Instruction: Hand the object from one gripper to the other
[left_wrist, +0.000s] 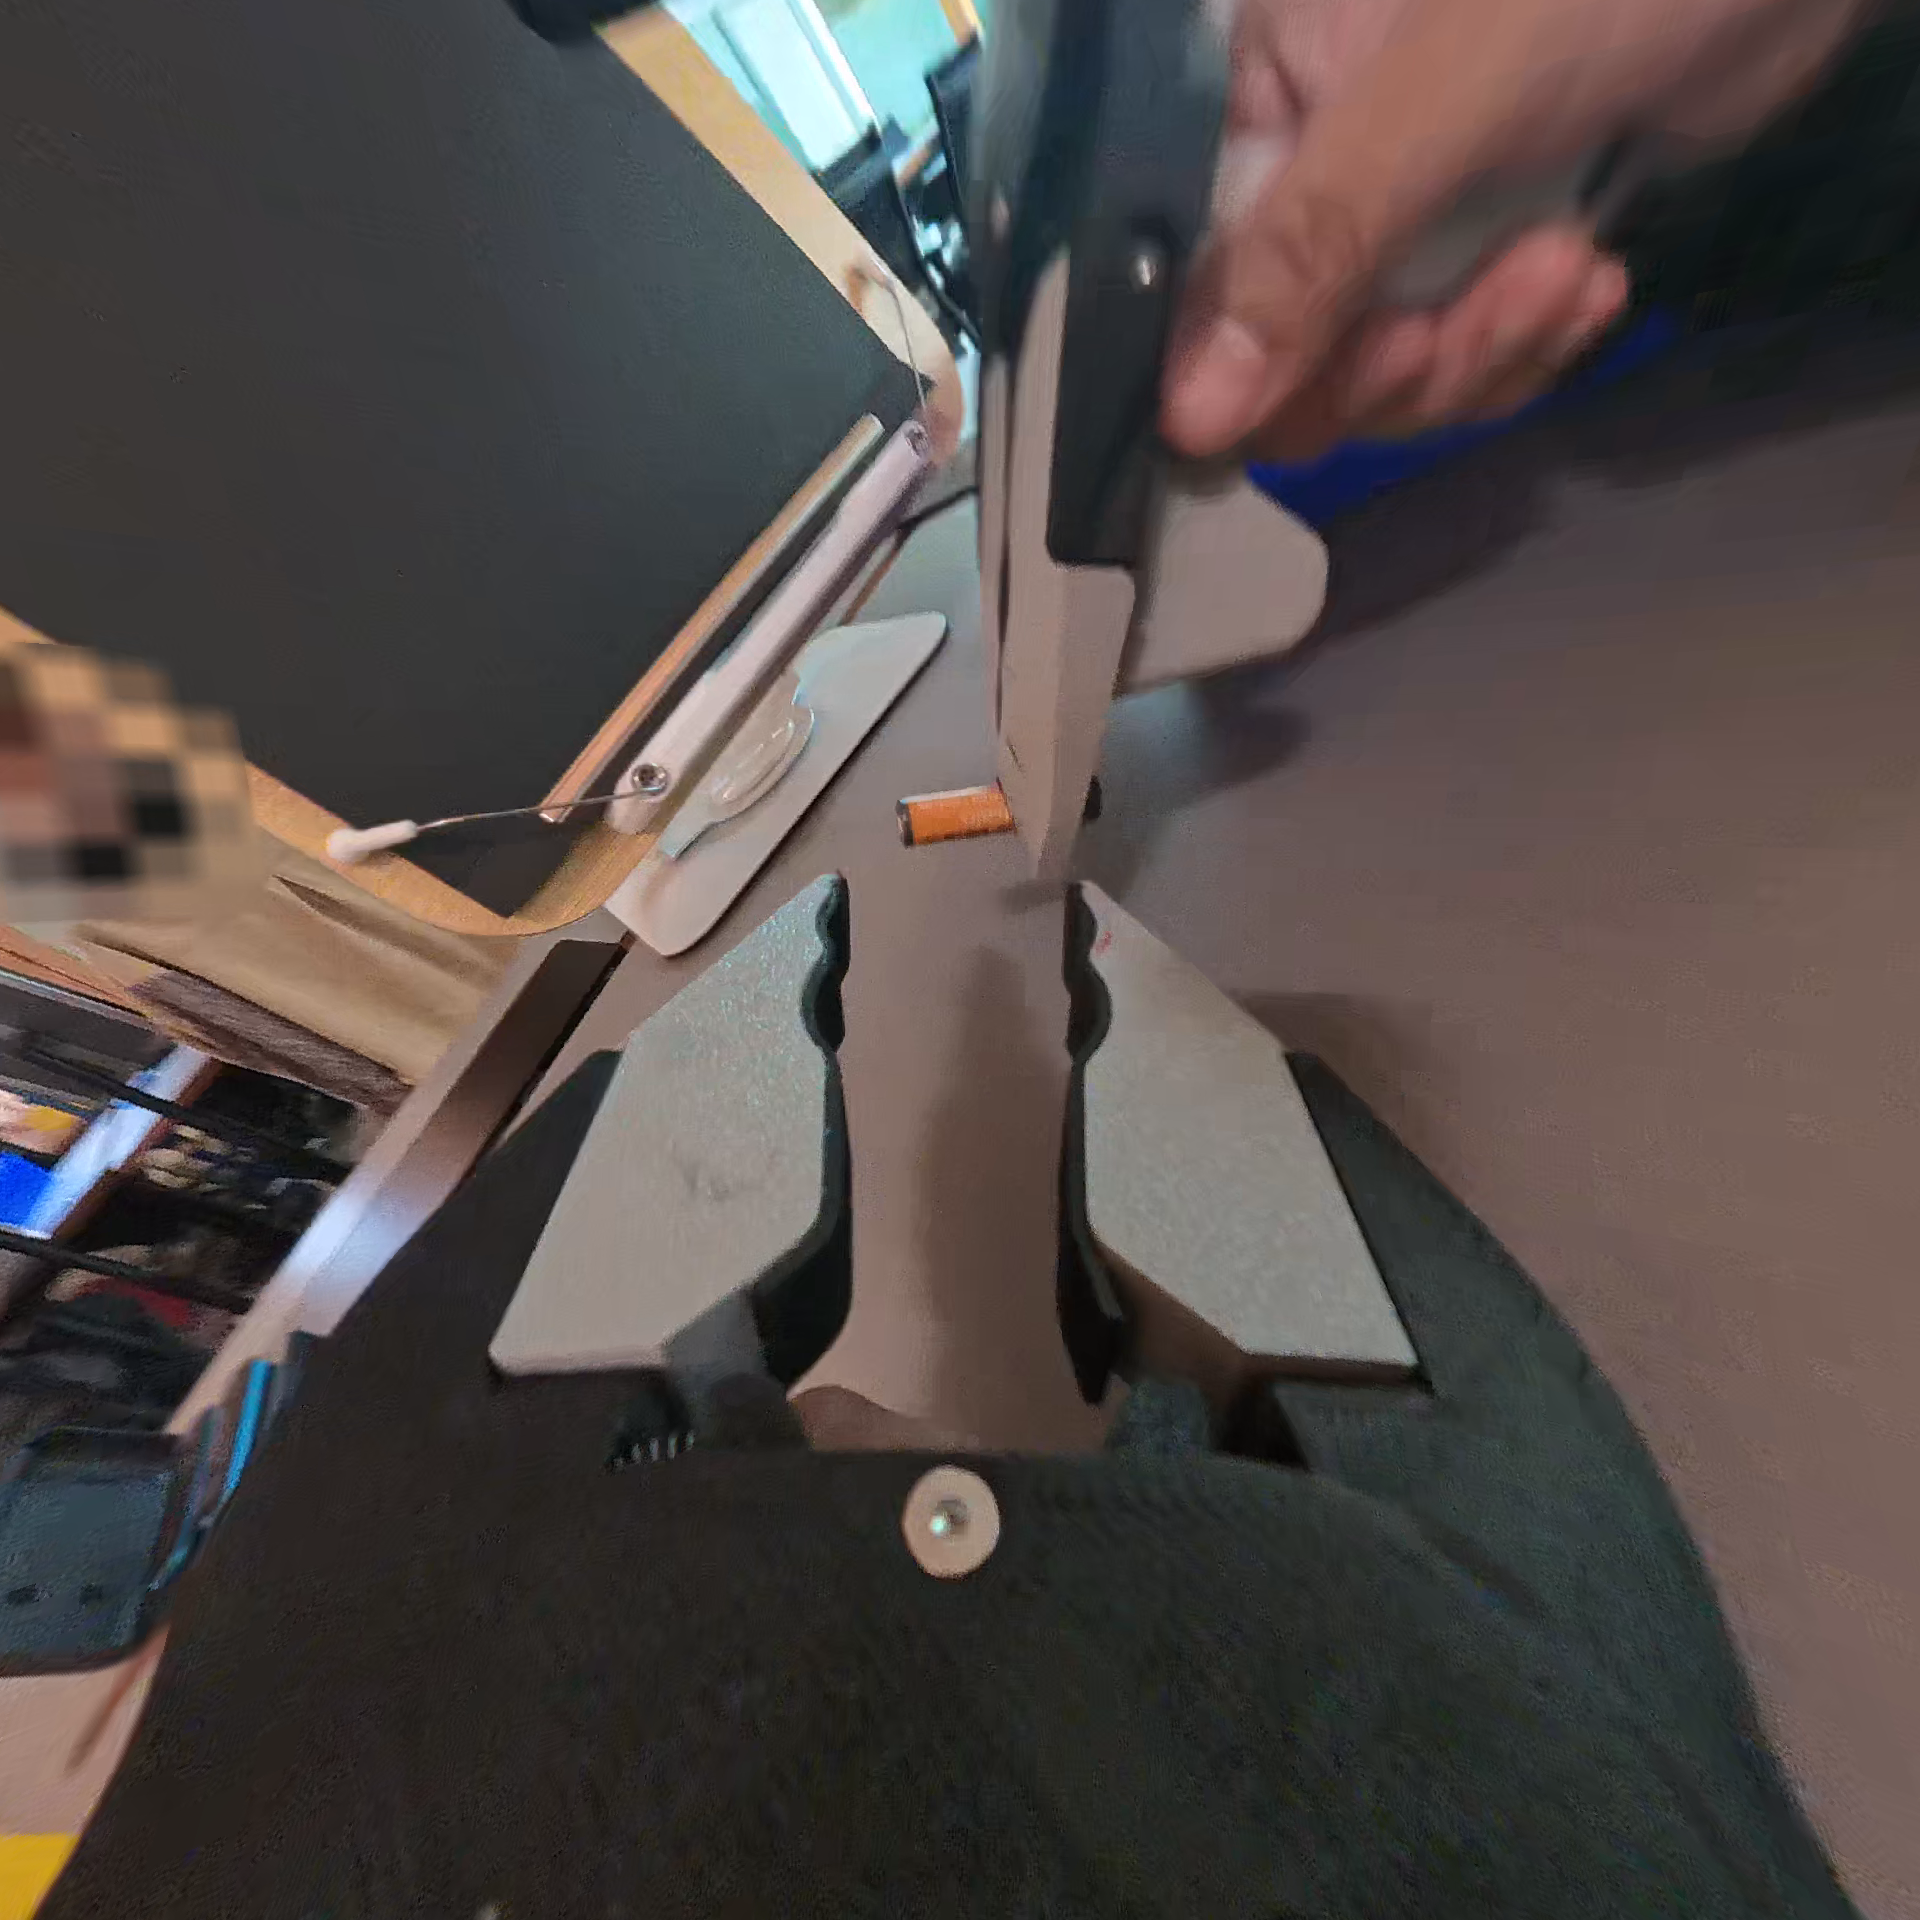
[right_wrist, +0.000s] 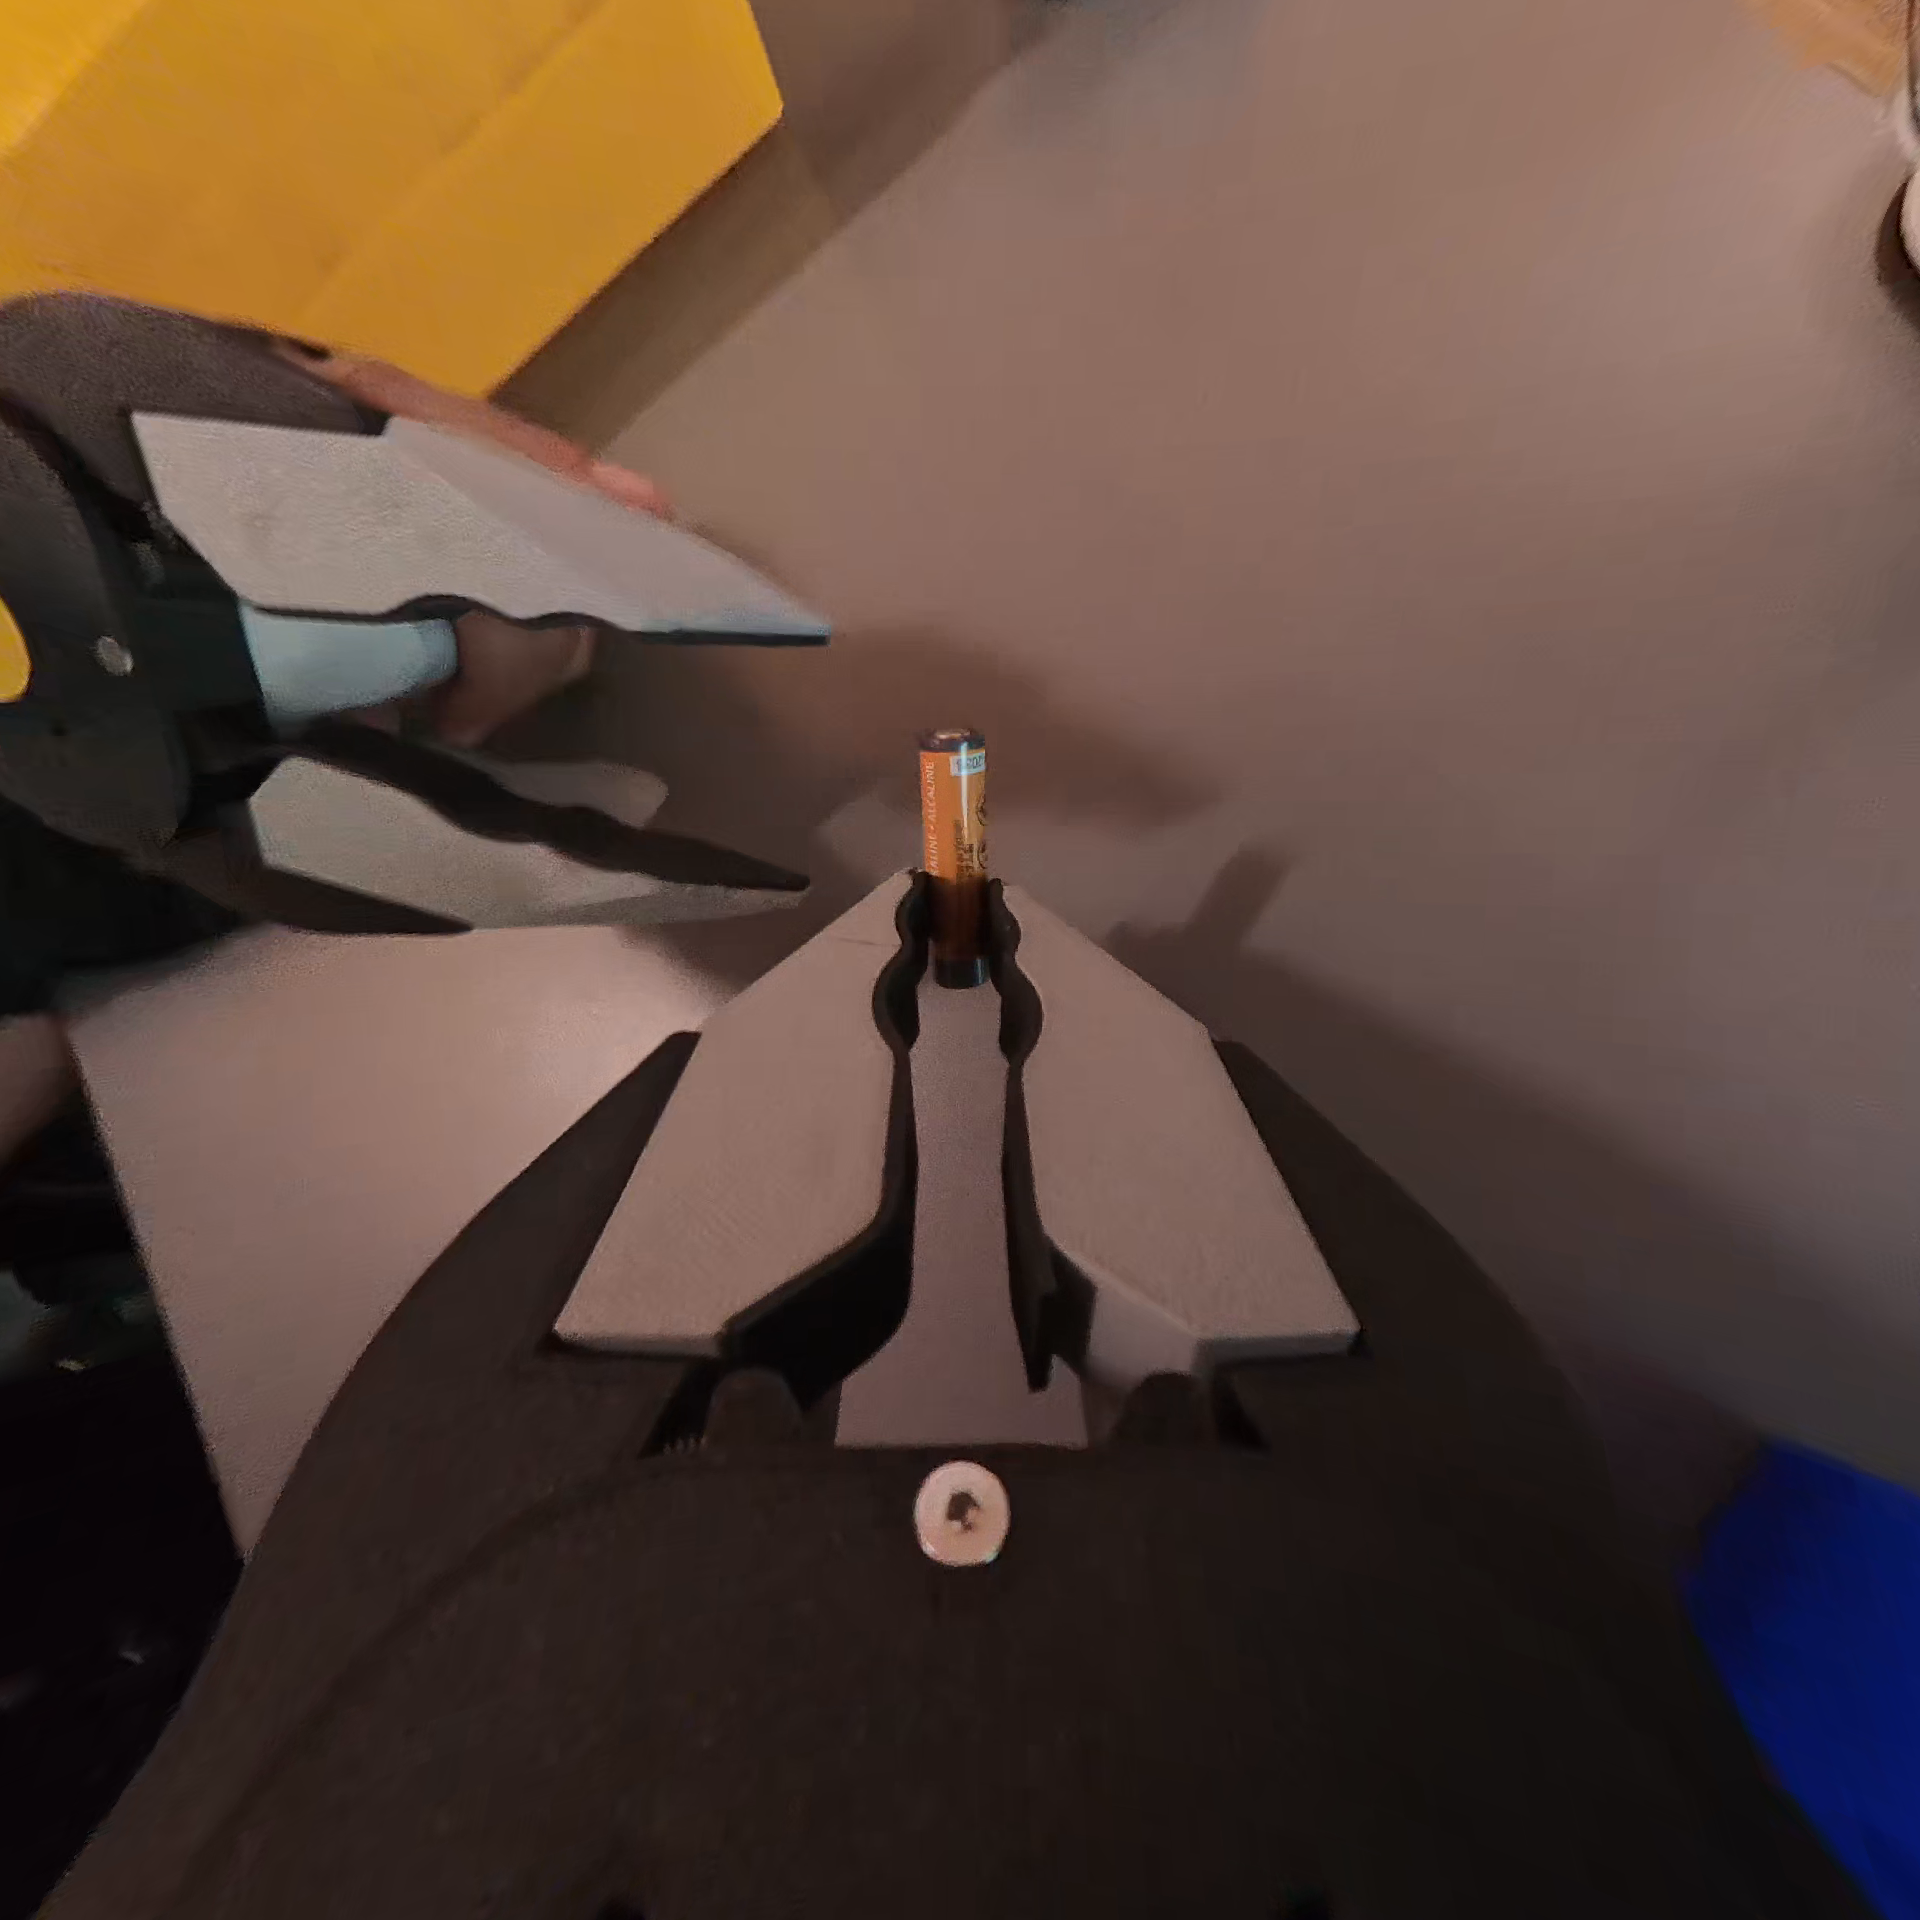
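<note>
Right wrist view: right tongs (right_wrist: 954, 914) pinch the small orange cylindrical battery (right_wrist: 954, 821) by its lower end.
Left tongs (right_wrist: 810, 758): wide apart, beside the battery.
Risk: a sideways bump could twist it loose.

The little cylindrical battery (right_wrist: 954, 831) is orange up top, going black at the bottom. Both two-finger grippers' fingers (right_wrist: 1122, 1132) are pale grey with black bodies, over a brownish-grey tabletop (right_wrist: 1403, 540), plus a yellow box (right_wrist: 395, 156).
</note>
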